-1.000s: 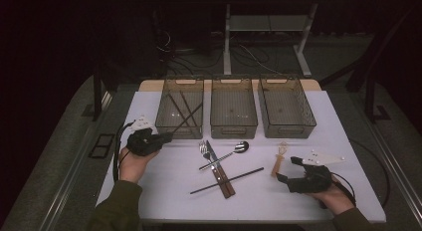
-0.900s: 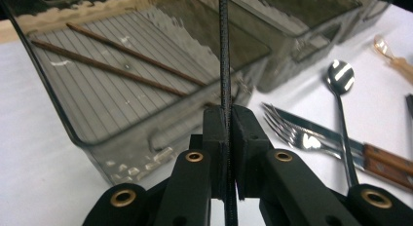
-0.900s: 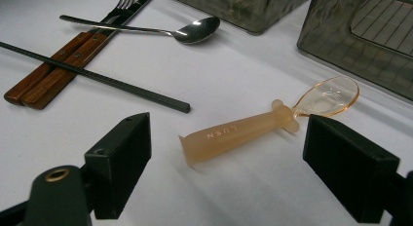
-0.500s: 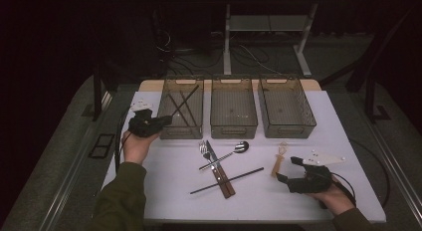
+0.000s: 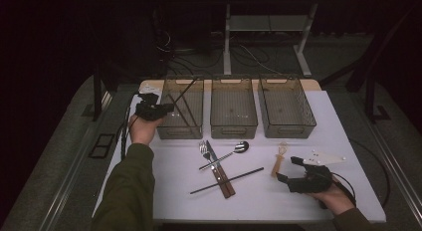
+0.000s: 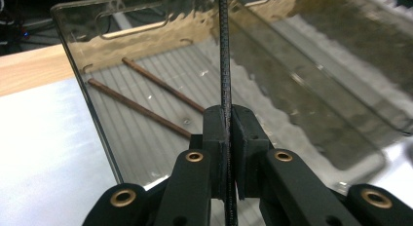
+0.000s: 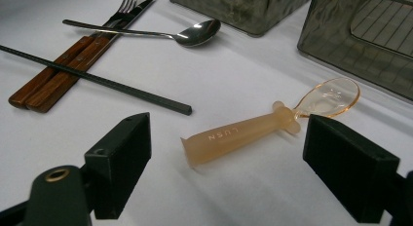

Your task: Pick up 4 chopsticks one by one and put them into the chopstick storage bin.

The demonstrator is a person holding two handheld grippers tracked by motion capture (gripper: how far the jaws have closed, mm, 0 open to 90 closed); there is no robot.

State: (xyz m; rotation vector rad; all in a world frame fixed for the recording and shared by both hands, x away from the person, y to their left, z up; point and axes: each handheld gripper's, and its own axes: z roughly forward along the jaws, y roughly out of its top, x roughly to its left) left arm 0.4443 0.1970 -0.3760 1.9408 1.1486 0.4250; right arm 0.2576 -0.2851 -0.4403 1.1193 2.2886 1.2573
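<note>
My left gripper (image 5: 158, 109) is shut on a black chopstick (image 5: 185, 91), which slants up over the left smoky bin (image 5: 180, 132). In the left gripper view the chopstick (image 6: 224, 50) runs straight up from the closed jaws of the left gripper (image 6: 228, 138), with the bin (image 6: 92, 55) beyond them. Two brown chopsticks (image 6: 146, 106) lie on the bin's floor. My right gripper (image 5: 290, 169) rests open on the table at the right. An amber baby spoon (image 7: 243, 133) lies between the spread jaws of the right gripper (image 7: 231, 163), untouched.
Mid-table lie a fork (image 5: 203, 149), a wooden-handled knife (image 5: 219, 173), a metal spoon (image 5: 234, 151) and another black chopstick (image 5: 226, 180). The middle bin (image 5: 234, 130) and right bin (image 5: 287, 131) stand beside the left one. A white plate (image 5: 326, 156) lies by my right hand.
My left hand has carried the black chopstick away from the person and a little up, to the left bin's near corner. The right gripper has stayed still.
</note>
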